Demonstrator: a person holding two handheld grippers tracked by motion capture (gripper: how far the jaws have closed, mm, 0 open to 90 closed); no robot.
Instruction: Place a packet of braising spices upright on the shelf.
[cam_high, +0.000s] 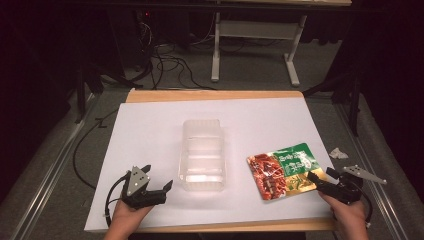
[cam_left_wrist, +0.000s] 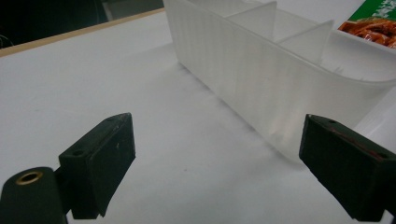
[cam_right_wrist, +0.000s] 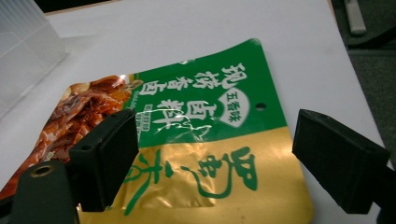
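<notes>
A clear plastic divided container (cam_high: 202, 155) stands at the middle of the white sheet. A flat food pouch (cam_high: 282, 170), printed red, green and gold, lies to its right. My left gripper (cam_high: 157, 177) rests near the front left, open, pointing at the container's near left corner and a little short of it. In the left gripper view the container wall (cam_left_wrist: 261, 70) runs just beyond the open gripper (cam_left_wrist: 215, 135). My right gripper (cam_high: 321, 175) is open at the pouch's right end. In the right gripper view the jaws stand wide over the pouch's gold end (cam_right_wrist: 201, 140), nothing between them.
The white sheet (cam_high: 150, 130) covers a wooden table with an edge strip at the back. A small crumpled white scrap (cam_high: 339, 153) lies off the sheet's right side. Cables and a white stand's legs (cam_high: 216, 55) are on the floor behind the table.
</notes>
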